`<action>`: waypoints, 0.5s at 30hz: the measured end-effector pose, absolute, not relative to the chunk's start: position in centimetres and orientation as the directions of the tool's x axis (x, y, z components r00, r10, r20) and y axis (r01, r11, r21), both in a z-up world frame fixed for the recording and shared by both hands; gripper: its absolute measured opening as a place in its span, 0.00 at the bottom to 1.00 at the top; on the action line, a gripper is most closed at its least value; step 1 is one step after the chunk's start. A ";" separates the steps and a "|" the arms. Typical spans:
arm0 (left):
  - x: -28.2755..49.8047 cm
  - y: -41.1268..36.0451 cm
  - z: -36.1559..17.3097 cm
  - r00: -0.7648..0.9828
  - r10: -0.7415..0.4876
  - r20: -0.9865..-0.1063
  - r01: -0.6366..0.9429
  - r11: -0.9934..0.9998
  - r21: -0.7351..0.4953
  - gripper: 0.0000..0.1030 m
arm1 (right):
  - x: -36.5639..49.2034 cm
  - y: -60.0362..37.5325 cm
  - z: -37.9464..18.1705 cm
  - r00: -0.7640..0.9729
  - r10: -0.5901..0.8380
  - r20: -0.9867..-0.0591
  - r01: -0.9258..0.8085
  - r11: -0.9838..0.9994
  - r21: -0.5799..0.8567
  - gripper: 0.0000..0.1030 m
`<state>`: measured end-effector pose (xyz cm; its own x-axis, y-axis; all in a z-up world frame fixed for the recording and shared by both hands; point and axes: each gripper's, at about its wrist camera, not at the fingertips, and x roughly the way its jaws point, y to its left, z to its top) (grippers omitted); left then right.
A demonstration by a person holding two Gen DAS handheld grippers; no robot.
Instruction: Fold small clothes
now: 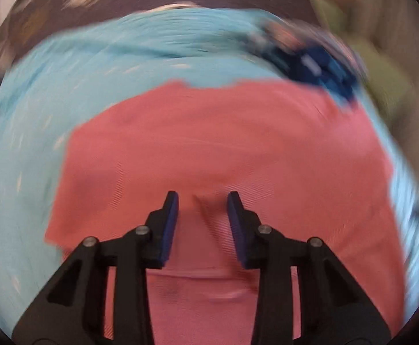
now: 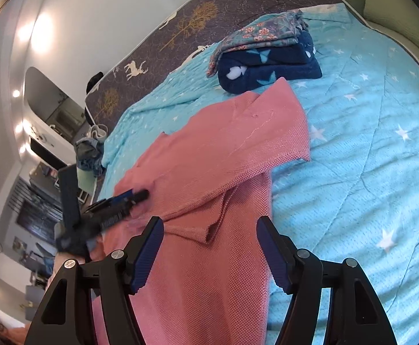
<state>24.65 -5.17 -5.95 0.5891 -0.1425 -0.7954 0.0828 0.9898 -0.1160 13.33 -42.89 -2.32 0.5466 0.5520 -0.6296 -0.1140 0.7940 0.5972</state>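
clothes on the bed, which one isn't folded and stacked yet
The pink shirt, spread loose across the blue blanket. The flowered piece and the navy piece are folded in a stack behind it.

Motion blur smears the left wrist view, leaving the folded pile (image 1: 318, 66) indistinct.

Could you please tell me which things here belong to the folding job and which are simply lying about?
Job:
- pink polo shirt
- left tongs
- right tongs
- stack of folded clothes

Lying about:
- turquoise star quilt
- dark deer-print mattress
- green pillow
- bundle of clothes beside the bed
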 end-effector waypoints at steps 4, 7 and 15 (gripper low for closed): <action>24.3 -0.3 -5.8 0.591 -0.296 -0.751 0.014 0.934 -0.357 0.52 | 13.4 -43.1 -2.4 0.557 0.535 -0.635 -0.122 0.809 0.574 0.68; 24.1 -0.5 -6.2 0.550 -0.398 -0.734 0.070 0.898 -0.434 0.58 | 14.0 -43.2 -2.9 0.551 0.525 -0.648 -0.101 0.814 0.573 0.68; 25.8 -6.5 -7.9 0.468 -0.373 -0.801 0.205 0.927 -0.313 0.04 | 13.8 -43.2 -3.2 0.548 0.516 -0.658 -0.070 0.813 0.578 0.68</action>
